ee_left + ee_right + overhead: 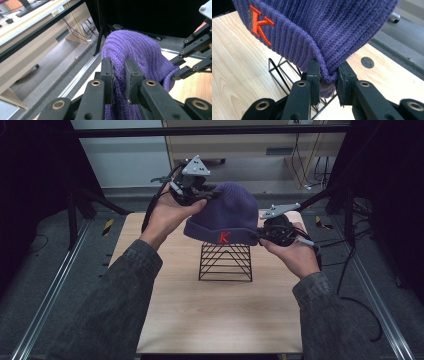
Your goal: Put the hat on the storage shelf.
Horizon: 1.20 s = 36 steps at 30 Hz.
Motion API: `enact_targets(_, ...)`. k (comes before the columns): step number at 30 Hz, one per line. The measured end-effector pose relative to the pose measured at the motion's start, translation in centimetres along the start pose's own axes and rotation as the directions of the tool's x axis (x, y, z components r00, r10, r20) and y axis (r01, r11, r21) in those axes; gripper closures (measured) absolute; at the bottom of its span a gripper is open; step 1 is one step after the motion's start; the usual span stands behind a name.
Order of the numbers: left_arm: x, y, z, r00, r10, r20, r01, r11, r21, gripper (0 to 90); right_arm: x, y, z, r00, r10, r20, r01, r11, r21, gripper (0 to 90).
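Pinching only thin knit folds: beanie [227, 212], frame centre, is clamped by left gripper [192, 190] and right gripper [277, 232]. Slippage or snagging on wire stand [225, 262] is risked.

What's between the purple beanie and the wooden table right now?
A black wire stand sits on the table directly beneath the purple beanie, seen in the high view and the right gripper view.

**Purple hat held over wire stand**

At frame centre, a purple knit hat [227, 212] with an orange K hangs above a black wire stand [225, 262] on the wooden table [200, 315]. The left gripper [207, 195] pinches its upper left; the right gripper [259, 235] clamps its lower right rim.
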<state>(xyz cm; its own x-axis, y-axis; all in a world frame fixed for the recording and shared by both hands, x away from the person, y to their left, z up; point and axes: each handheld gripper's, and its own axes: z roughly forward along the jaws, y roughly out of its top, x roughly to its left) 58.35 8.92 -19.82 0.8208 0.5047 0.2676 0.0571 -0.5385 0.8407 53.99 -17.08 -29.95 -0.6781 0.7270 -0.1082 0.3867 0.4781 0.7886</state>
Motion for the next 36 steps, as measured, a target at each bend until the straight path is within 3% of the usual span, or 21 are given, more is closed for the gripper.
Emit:
enact_targets(8,-0.4,-0.9,1.3,0.9999,-0.013,0.006,0.013,0.9997,0.02,78.5,-0.4,-1.2,0.2,1.0,-0.003,0.009,0.003,0.999,0.042,74.6)
enact_targets(19,-0.2,-2.1,2.5,0.9998,-0.019,0.002,0.019,0.999,0.041,78.4,-0.6,-2.0,0.8,0.9999,0.014,0.007,-0.015,0.998,0.06,74.6)
enact_targets(36,-0.4,-3.3,2.7,0.9995,-0.03,0.006,0.03,0.9981,0.054,78.2,-0.2,-2.6,1.4,1.0,0.005,0.002,-0.005,0.997,0.079,74.1)
